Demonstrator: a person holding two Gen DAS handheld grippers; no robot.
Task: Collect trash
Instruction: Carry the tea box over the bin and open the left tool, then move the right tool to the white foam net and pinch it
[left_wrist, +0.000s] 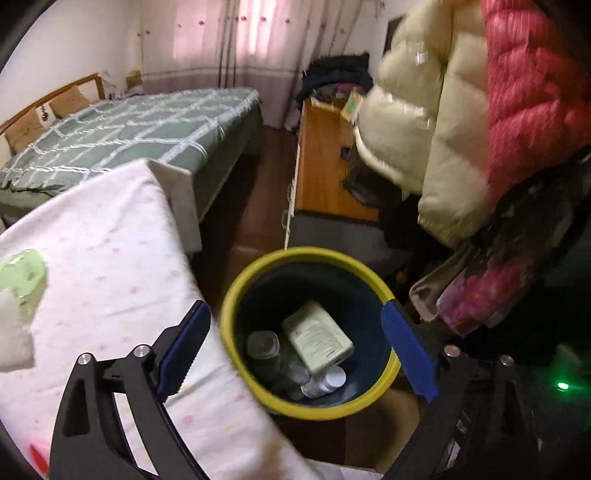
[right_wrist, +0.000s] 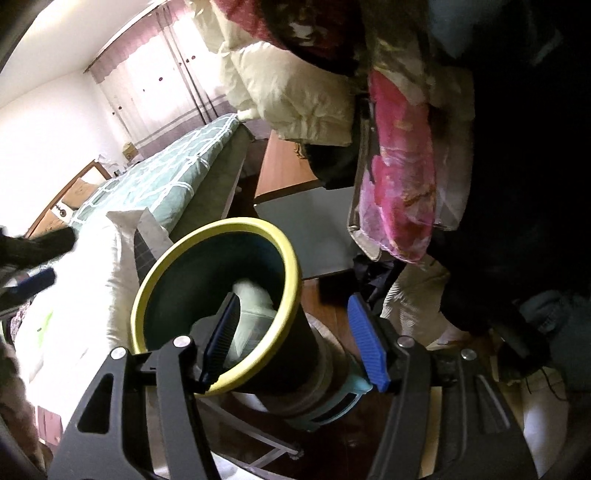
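Left gripper (left_wrist: 297, 354): hovering right over the bin's mouth, blue ribbed pads spread wide apart, nothing between them. Black arms, bright metal pivot pins.

Right gripper (right_wrist: 293, 339): jaws parted too, one blue pad (right_wrist: 221, 338) dipping inside the bin's rim, the other pad outside its wall. The wall sits between them, but contact with either pad can't be made out, so no firm grip to call.

Trash bin (left_wrist: 258, 273): round, thick yellow-green rim, smooth dark blue inside. It stands on the brown wood floor just beside the white table edge. From the right wrist view it looks strongly tilted, flaring like a funnel.

Trash inside: a flat, pale green soft packet (left_wrist: 317, 336) lying at a slant on top; a clear plastic bottle with a white cap (left_wrist: 327, 382) below it; a dark rounded container (left_wrist: 264, 345) to the left, too blurred to name.

Table cover (left_wrist: 110, 258): white cloth with faint pastel dots, soft and slightly rumpled.

On the cover: a light green wrapper-like packet (left_wrist: 22, 277) at the far left, touching a white crumpled piece (left_wrist: 13, 332).

Background: bed with green checked quilt (left_wrist: 129, 125); puffy cream jacket (left_wrist: 424, 122) hanging beside a quilted pink one (left_wrist: 528, 92).
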